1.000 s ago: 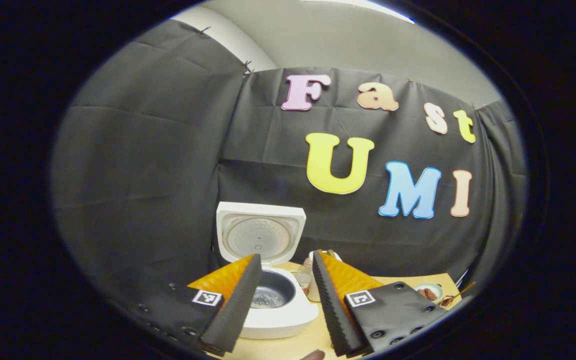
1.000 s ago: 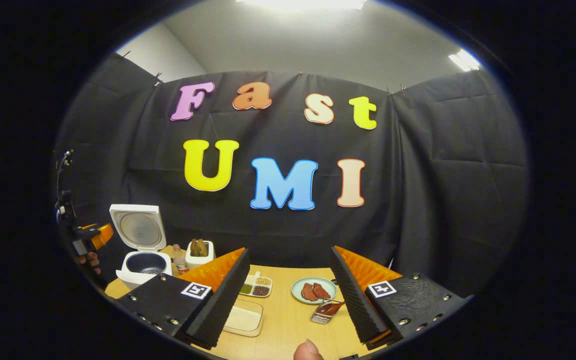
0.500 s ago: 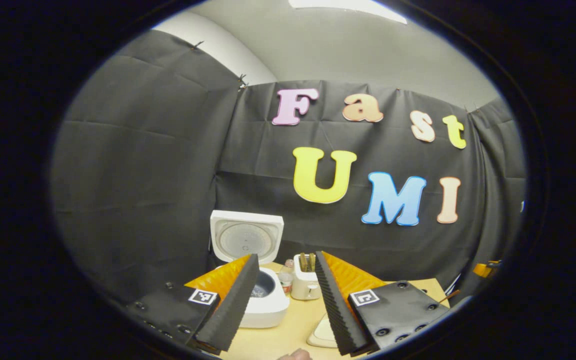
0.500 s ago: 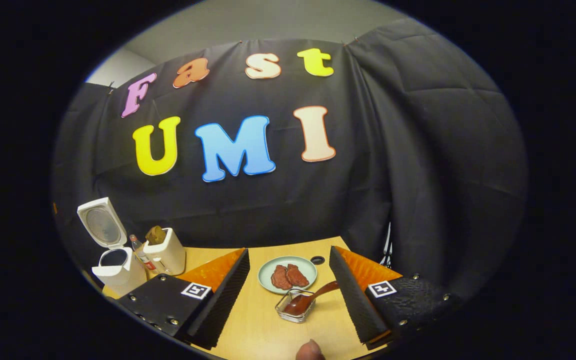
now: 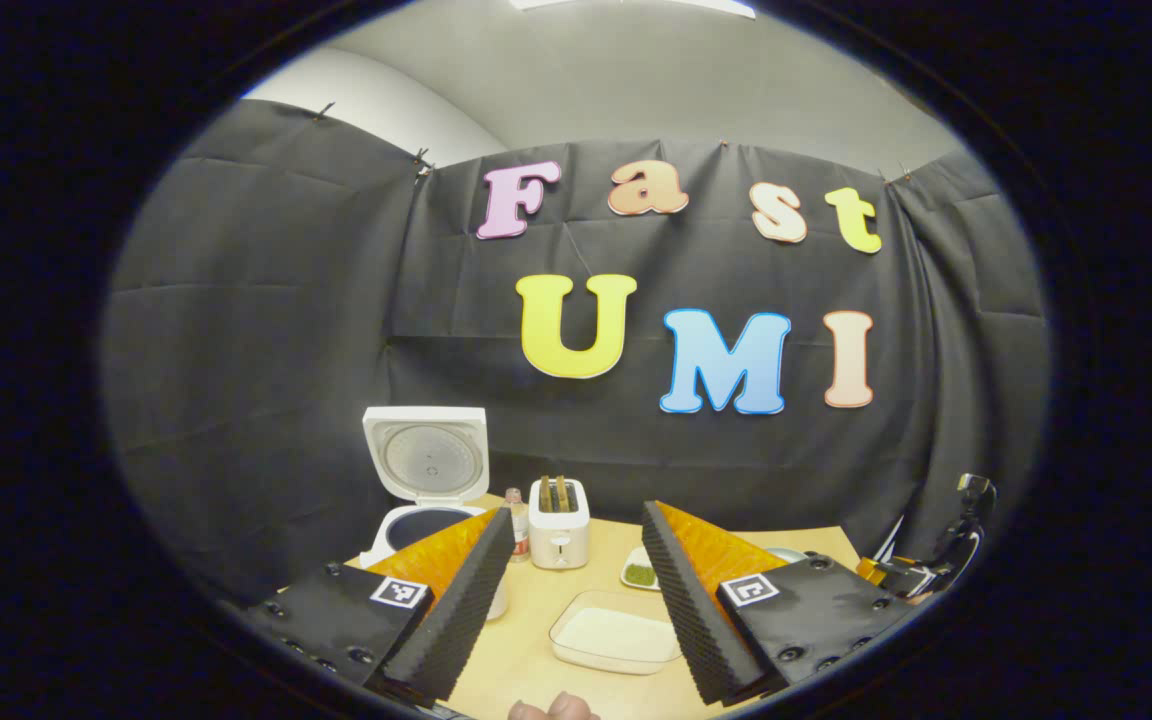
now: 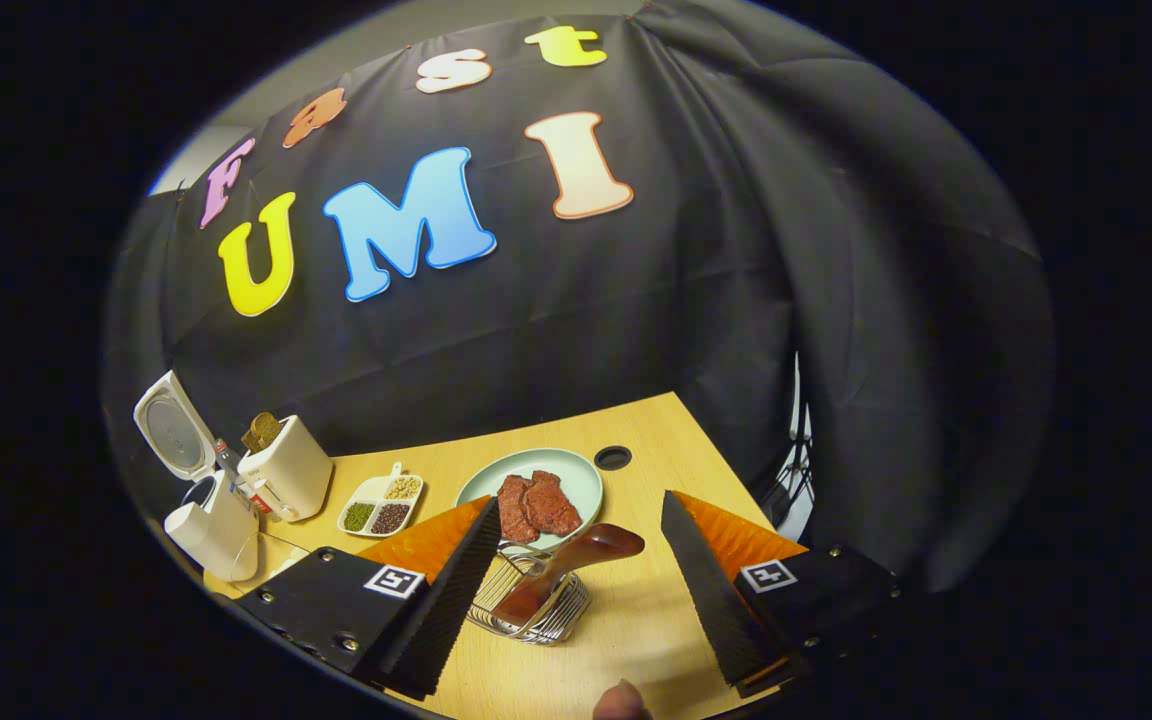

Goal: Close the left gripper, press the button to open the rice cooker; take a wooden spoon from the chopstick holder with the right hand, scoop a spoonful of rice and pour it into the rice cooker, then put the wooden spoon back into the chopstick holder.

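Your left gripper (image 5: 576,590) has its jaws spread apart with nothing between them, hanging above the near part of the wooden table (image 5: 536,640). Past its left finger sits the rice cooker (image 5: 416,525), lid (image 5: 426,452) standing upright and open, dark inner pot exposed. Just right of the cooker is a small bottle (image 5: 514,510), then a white toaster (image 5: 558,524) with two slices in the slots. In front of that gripper, between its fingers, lies a clear shallow container of rice (image 5: 616,640); a divided dish (image 5: 641,572) with green grains sits behind it. Your other gripper, with the hand holding it, shows at the far right edge of the left gripper view. Your right gripper (image 6: 576,590) is also spread wide, gripping nothing, tilted down over the table. Between its fingers is the wire chopstick holder (image 6: 528,605), with the wooden spoon (image 6: 566,565) lying in it, bowl end down in the basket and the handle sticking up toward the right, clear of both fingers. Just behind the holder is a pale green plate (image 6: 576,475) carrying two pieces of meat (image 6: 534,503). In the right gripper view the cooker is far left, well away from the spoon. A fingertip (image 6: 621,700) shows at the bottom edge.
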`<action>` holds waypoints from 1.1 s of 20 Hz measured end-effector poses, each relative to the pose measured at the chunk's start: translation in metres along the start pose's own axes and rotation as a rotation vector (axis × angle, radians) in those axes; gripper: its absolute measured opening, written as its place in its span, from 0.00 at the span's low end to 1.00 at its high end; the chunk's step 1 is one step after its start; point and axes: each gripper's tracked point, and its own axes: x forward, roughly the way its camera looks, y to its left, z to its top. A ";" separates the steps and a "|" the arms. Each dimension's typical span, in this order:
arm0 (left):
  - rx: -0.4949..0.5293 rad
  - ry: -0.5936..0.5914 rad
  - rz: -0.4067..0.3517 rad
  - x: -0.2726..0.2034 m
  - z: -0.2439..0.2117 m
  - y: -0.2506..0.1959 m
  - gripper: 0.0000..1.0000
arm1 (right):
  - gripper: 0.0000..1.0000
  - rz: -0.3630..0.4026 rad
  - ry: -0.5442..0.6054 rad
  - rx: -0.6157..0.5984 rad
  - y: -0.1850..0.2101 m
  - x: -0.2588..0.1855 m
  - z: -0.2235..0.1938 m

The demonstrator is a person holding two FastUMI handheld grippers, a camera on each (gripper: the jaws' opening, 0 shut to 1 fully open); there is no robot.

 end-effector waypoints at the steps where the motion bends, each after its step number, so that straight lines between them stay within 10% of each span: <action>1: -0.007 0.011 0.002 -0.001 -0.003 -0.005 0.89 | 0.99 0.011 0.015 0.014 0.000 0.007 -0.007; 7: 0.009 0.049 0.022 -0.002 -0.011 -0.012 0.91 | 0.76 0.055 0.086 0.070 0.013 0.042 -0.027; 10: 0.020 0.050 0.030 -0.006 -0.013 -0.009 0.89 | 0.34 0.075 0.084 0.112 0.020 0.046 -0.026; 22: -0.057 -0.049 0.066 -0.042 0.013 0.045 0.89 | 0.22 0.170 0.084 0.052 0.066 0.002 0.028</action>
